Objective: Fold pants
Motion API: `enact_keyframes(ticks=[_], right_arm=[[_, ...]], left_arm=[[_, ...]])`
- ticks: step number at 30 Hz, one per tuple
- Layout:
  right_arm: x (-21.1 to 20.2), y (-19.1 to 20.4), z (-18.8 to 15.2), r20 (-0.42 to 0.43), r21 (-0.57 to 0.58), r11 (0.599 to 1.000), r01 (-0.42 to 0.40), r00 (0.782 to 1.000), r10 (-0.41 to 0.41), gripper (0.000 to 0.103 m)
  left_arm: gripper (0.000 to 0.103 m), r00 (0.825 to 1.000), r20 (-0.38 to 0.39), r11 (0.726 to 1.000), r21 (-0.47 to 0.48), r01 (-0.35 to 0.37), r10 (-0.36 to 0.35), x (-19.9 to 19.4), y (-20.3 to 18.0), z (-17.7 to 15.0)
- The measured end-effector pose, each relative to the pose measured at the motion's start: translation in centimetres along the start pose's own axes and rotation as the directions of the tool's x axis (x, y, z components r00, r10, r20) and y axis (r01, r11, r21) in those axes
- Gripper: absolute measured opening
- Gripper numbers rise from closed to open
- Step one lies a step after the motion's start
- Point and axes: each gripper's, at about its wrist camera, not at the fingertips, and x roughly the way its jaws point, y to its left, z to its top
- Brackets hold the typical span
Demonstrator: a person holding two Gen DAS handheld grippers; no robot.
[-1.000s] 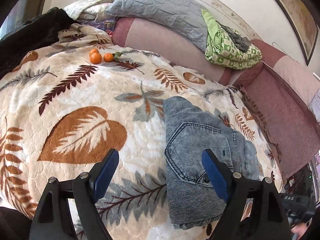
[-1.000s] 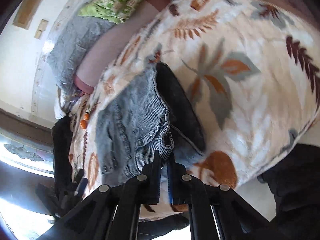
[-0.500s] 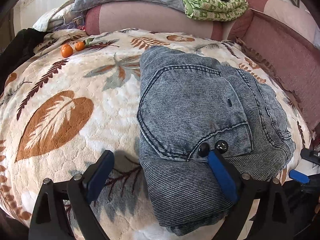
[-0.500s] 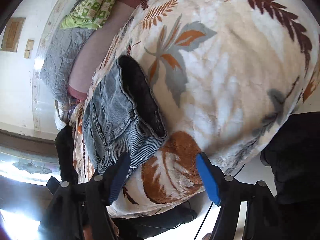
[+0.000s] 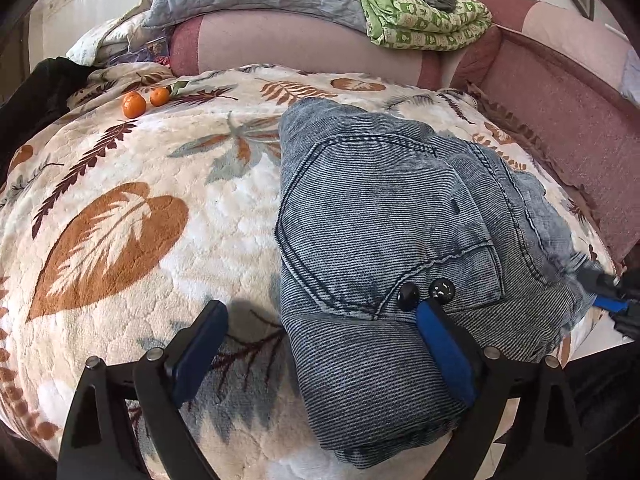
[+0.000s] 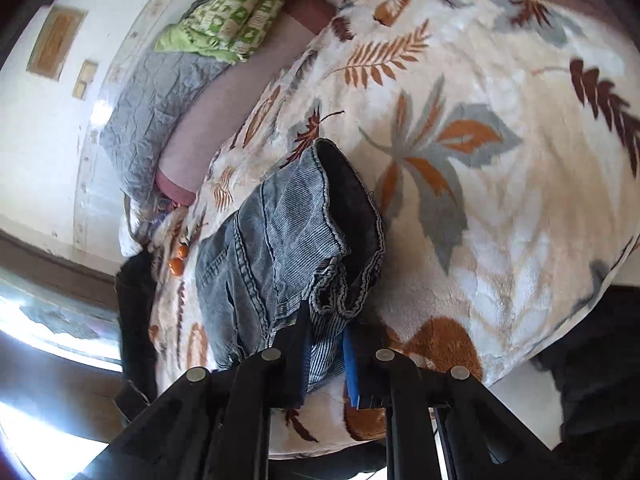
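The folded pants (image 5: 384, 232), grey-blue denim with a back pocket facing up, lay on the leaf-patterned blanket (image 5: 120, 208) of the bed, filling the centre and right of the left wrist view. The left gripper (image 5: 320, 340) stood wide open at the bottom of that frame, with its right blue pad over the near fold of the denim, just below two dark buttons (image 5: 424, 292), and its left pad above bare blanket; nothing was clamped between them. In the right wrist view the pants (image 6: 280, 248) sat in the lower middle of the frame, the dark inside of the waistband showing. The right gripper (image 6: 326, 356) was closing, its blue pads narrowed around a bunched edge of the denim at the bottom centre. Two small oranges (image 5: 144, 100) rested on the blanket in the upper left of the left wrist view. A green patterned quilt (image 5: 424, 24) was heaped on the pink bolster (image 5: 300, 40) at the top.
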Motion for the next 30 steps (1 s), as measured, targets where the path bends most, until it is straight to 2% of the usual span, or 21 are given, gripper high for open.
enact_keyframes(ticks=[2,4,5,6,7,9,10,11,12,14,16,19,22,23,24,25,26,27,28,29,30], right_arm=[[2.5,-0.7,-1.0,-0.042,-0.079,0.993,0.092,0.995,-0.096,0.015],[2.3,-1.4,-1.4,-0.009,-0.086,0.993,0.076,0.997,-0.077,0.016],[2.0,-1.1,-1.3,-0.003,-0.097,0.992,0.078,0.997,-0.078,0.019],[1.7,-0.9,-1.2,-0.001,-0.105,0.99,0.089,0.996,-0.09,0.025],[1.5,-0.9,-1.1,-0.011,-0.106,0.989,0.104,0.994,-0.106,0.041],[0.6,-1.6,-0.7,-0.027,-0.083,0.993,0.089,0.995,-0.092,0.054],[-0.2,-2.0,-0.4,-0.009,-0.075,0.991,0.109,0.994,-0.11,0.054],[-1.1,-2.2,-0.1,0.021,-0.069,0.988,0.136,0.991,-0.135,0.054],[-2.3,-2.3,0.4,0.054,-0.063,0.987,0.15,0.988,-0.146,0.054],[-4.5,-1.6,1.6,0.12,-0.055,0.987,0.149,0.983,-0.142,0.054],[-5.8,0.4,3.2,0.156,-0.078,0.994,0.072,0.986,-0.059,0.054],[-4.2,4.9,5.6,0.095,-0.155,0.986,-0.069,0.992,0.084,0.054],[0.7,8.3,7.9,-0.012,-0.187,0.965,-0.182,0.983,0.183,0.054],[2.6,8.7,8.6,-0.039,-0.189,0.962,-0.196,0.981,0.192,0.054],[4.7,8.5,9.3,-0.057,-0.189,0.966,-0.179,0.984,0.171,0.055],[7.4,7.6,9.8,-0.101,-0.165,0.978,-0.13,0.988,0.114,0.06],[10.3,5.9,9.7,-0.177,-0.096,0.993,-0.071,0.983,0.053,0.06],[11.5,3.9,9.4,-0.177,-0.008,0.996,-0.091,0.98,0.088,0.06],[10.8,3.5,9.4,-0.135,0.012,0.993,-0.121,0.983,0.121,0.059],[10.0,4.3,9.5,-0.145,-0.022,0.994,-0.11,0.984,0.106,0.059],[9.2,5.4,9.5,-0.153,-0.083,0.994,-0.073,0.986,0.059,0.059]], left_arm=[[0.096,1.0,-0.016,1.0,-0.02,0.019,-0.019,-0.2,0.2,0.3],[0.096,1.0,-0.02,0.998,-0.056,0.011,-0.012,-1.2,0.4,0.7],[0.096,1.0,0.019,0.998,-0.067,-0.003,0.004,-2.1,0.4,1.0],[0.096,0.997,0.073,0.998,-0.067,-0.01,0.015,-3.2,0.2,1.3],[0.096,0.993,0.116,0.999,-0.052,-0.008,0.014,-4.1,-0.2,1.6],[0.096,0.987,0.16,1.0,-0.006,0.014,-0.013,-5.0,-1.2,1.7],[0.096,0.99,0.139,1.0,0.019,0.019,-0.022,-4.4,-1.7,1.5],[0.096,0.998,0.056,0.999,0.051,0.017,-0.02,-2.7,-2.4,1.0],[0.097,0.998,-0.062,0.996,0.083,0.017,-0.012,-0.3,-2.8,0.3],[0.099,0.997,-0.035,0.998,-0.007,0.062,-0.062,0.3,-1.6,-0.2],[0.099,0.997,-0.055,0.998,0.013,0.057,-0.056,0.3,-1.9,0.2],[0.1,0.997,-0.042,0.998,0.007,0.065,-0.065,0.4,-1.8,0.0],[0.1,0.997,-0.036,0.998,0.012,0.065,-0.064,0.3,-1.8,-0.1],[0.1,0.997,-0.032,0.997,0.011,0.07,-0.069,0.2,-1.8,-0.2],[0.1,0.997,-0.03,0.997,0.011,0.074,-0.074,0.1,-1.7,-0.2],[0.1,0.996,-0.029,0.996,0.004,0.086,-0.086,-0.2,-1.4,-0.3],[0.099,0.993,-0.029,0.993,-0.02,0.113,-0.114,-0.5,-1.0,-0.3],[0.099,0.988,-0.029,0.986,-0.062,0.152,-0.154,-1.0,-0.2,-0.1],[0.099,0.98,-0.015,0.975,-0.112,0.194,-0.197,-1.6,0.7,0.0],[0.099,0.973,0.03,0.959,-0.167,0.229,-0.227,-2.5,2.0,0.0],[0.099,0.971,0.086,0.946,-0.22,0.238,-0.224,-3.2,3.4,0.1]])
